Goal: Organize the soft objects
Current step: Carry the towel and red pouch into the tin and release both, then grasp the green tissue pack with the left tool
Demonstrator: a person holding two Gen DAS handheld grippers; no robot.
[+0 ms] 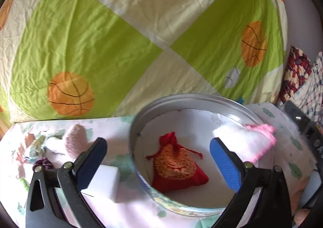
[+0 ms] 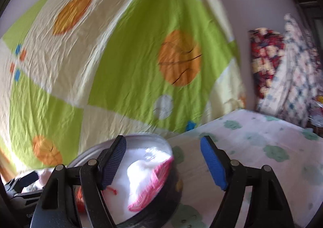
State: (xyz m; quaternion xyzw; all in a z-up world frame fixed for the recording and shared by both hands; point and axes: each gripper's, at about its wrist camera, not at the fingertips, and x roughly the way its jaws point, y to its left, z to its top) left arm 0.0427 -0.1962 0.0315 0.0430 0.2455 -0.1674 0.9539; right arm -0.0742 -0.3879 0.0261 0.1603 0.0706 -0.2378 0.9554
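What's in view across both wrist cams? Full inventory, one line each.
round metal tin: 1, silver rim, white inside, on the table
red and gold drawstring pouch: 1, inside the tin
white plush piece with pink trim: 1, at the tin's right rim
pale pink knitted item: 1, left of the tin
white block: 1, beside the tin, left
green and cream basketball-print sheet: 1, backdrop
left gripper: 1, black, blue pads, open over the tin
right gripper: 1, black, blue pads, open
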